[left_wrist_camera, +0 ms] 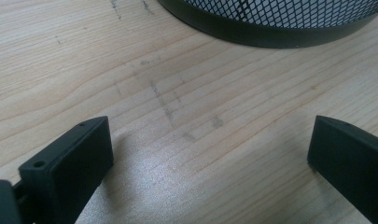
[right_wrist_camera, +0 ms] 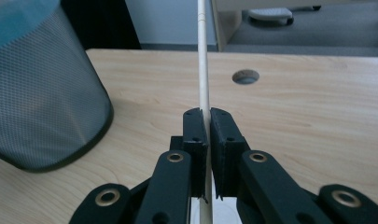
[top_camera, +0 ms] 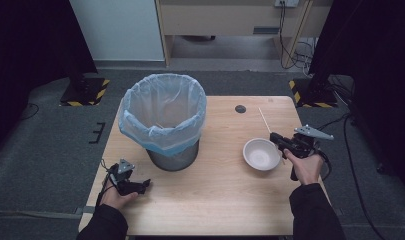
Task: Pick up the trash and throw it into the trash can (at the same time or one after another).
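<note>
Clamped between the right gripper (right_wrist_camera: 206, 140)'s jaws, a thin wooden stick (right_wrist_camera: 203, 60) stands lifted just beside the white bowl (top_camera: 261, 154). Picking up looks done; carrying it to the lined mesh bin (top_camera: 165, 120) remains. Left gripper (left_wrist_camera: 210, 154) rests spread, empty, on the table (top_camera: 225, 195).

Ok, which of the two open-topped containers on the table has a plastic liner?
The mesh waste bin at the left, lined with a pale blue bag; the white bowl beside the right gripper is bare.

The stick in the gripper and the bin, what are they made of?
The stick looks like pale bare wood or bamboo: matte, thin, straight. The bin looks like dark metal mesh, with fine diamond holes showing, lined with a thin, crinkly bluish plastic bag.
</note>
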### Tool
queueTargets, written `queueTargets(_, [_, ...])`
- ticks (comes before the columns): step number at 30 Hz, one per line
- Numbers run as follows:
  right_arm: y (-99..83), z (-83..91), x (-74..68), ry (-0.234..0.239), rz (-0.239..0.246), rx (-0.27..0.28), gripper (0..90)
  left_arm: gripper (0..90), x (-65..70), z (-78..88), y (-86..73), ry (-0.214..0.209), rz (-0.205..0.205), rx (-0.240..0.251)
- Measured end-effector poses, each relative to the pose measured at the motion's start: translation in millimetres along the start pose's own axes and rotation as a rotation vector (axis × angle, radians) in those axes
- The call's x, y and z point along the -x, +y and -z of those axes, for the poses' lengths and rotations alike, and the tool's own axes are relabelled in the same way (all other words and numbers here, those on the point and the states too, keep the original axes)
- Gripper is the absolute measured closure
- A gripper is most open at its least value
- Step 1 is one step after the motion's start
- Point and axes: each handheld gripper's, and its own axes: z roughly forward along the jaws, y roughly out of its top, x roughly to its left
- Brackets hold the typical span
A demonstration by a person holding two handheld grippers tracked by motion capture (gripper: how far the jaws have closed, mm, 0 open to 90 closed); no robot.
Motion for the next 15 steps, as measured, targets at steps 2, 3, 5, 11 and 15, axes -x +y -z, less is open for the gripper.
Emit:
queueTargets(2, [2.7, 2.6, -0.5, 0.004, -0.002, 0.018, 85.8, 0.0, 0.0, 0.0, 0.0, 0.0, 0.0, 0.0])
queueTargets(3, [4.4, 4.3, -0.6, 0.006, -0.004, 0.028, 85.8, 0.0, 0.0, 0.0, 0.0, 0.0, 0.0, 0.0])
queueTargets(5, [6.3, 6.4, -0.6, 0.012, -0.008, 0.046, 85.8, 0.0, 0.0, 0.0, 0.0, 0.0, 0.0, 0.0])
queueTargets(11, [14.7, 15.8, -1.4, 0.014, -0.006, 0.101, 85.8, 0.0, 0.0, 0.0, 0.0, 0.0, 0.0, 0.0])
queueTargets(15, [19.4, 20.3, -2.9, 0.017, -0.004, 0.138, 85.8, 0.0, 0.0, 0.0, 0.0, 0.0, 0.0, 0.0])
